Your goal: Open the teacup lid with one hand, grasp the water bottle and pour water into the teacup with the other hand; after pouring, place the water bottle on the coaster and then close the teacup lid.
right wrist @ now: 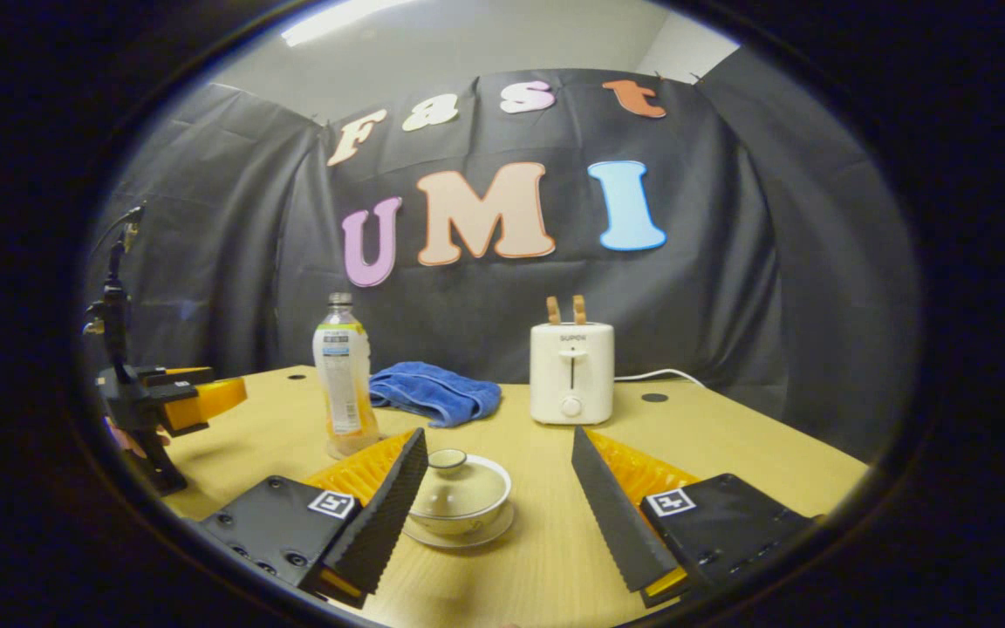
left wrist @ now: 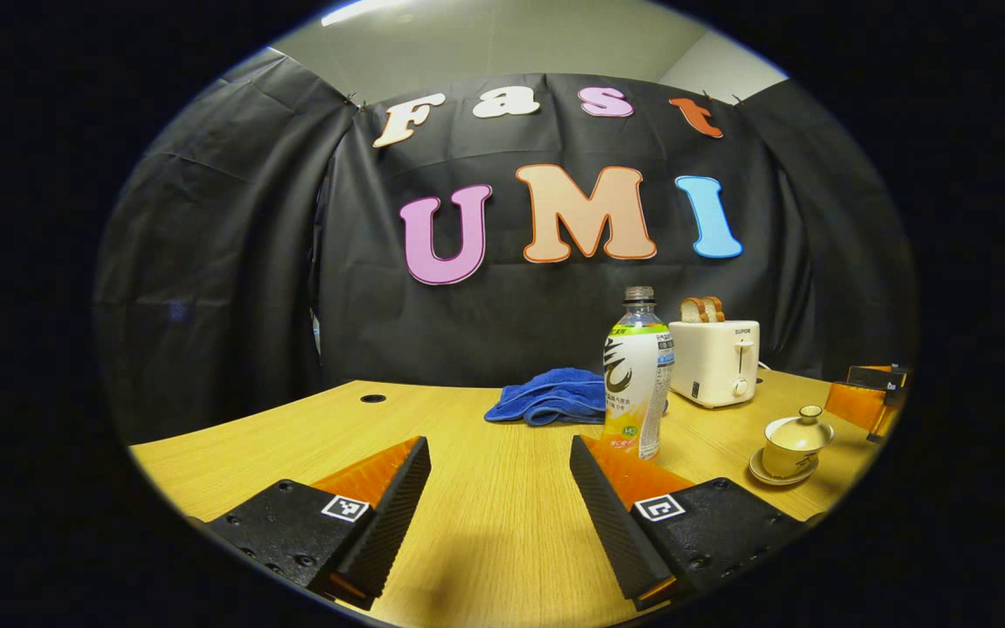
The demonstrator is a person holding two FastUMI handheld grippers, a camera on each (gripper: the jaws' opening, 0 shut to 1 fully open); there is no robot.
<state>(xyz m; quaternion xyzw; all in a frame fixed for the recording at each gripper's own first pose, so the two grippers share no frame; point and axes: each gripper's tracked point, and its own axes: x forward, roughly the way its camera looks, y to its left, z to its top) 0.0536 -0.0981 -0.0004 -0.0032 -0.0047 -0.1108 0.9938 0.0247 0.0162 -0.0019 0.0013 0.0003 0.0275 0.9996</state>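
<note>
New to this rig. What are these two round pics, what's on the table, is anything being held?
No robot here: a person holds a two-finger gripper in each hand, and a fisheye camera rides on each. The left gripper view looks along the left gripper; the right gripper view looks along the right gripper. Both are open and hold nothing. On the wooden table stand a water bottle, a lidded teacup on its saucer, a blue towel and a toaster with bread in it. The teacup sits between the right gripper's fingers, untouched.
</note>
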